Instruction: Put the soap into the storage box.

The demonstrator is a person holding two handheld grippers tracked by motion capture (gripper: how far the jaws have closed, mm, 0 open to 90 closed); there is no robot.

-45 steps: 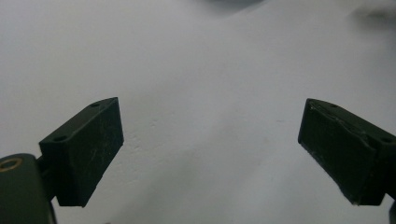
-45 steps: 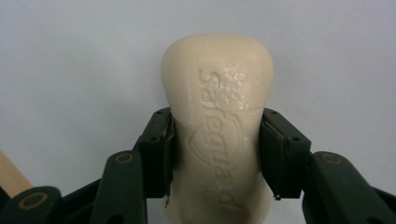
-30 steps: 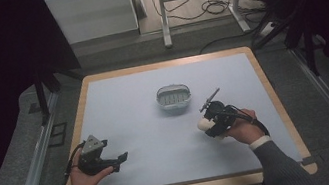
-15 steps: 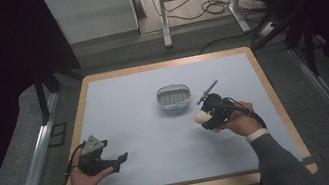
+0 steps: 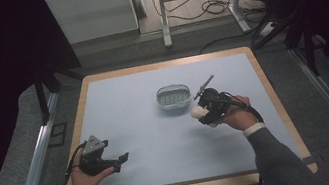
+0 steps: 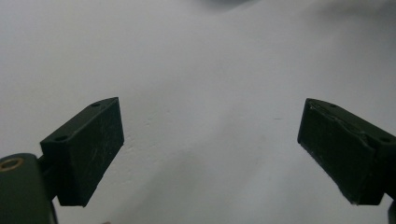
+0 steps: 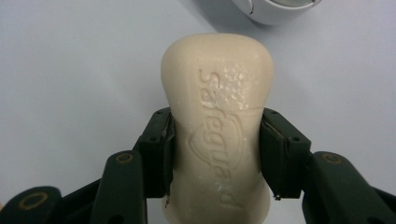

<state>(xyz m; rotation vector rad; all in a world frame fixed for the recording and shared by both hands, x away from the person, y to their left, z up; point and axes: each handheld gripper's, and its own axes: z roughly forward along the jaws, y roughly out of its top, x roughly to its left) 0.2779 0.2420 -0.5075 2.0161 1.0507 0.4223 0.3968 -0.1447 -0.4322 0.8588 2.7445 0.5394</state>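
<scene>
- Lower left of the high view: the left gripper rests low over the pale blue table in the person's left hand; in the left gripper view its two black jaws stand wide apart with nothing but bare table surface between them; it lies well apart from the work.
- Centre of the high view, slightly above the middle: a small oval soap dish with a ribbed floor sits on the table; its inside looks vacant; bare table lies on every side of it, so there is open room to come in from any direction.
- Just right of and below the dish: a cream bar of soap, embossed with the word Safeguard, is clamped by the right gripper; in the right gripper view the pads press on its two long sides near the middle, and its long axis runs straight out along the jaws.
- The key relation: the free end of the bar points toward the dish's white rim at the top of the right gripper view; the two are near but not touching; the right hand is much the nearer to the dish.
- Right side: the table's wooden border is well clear of the hand.
</scene>
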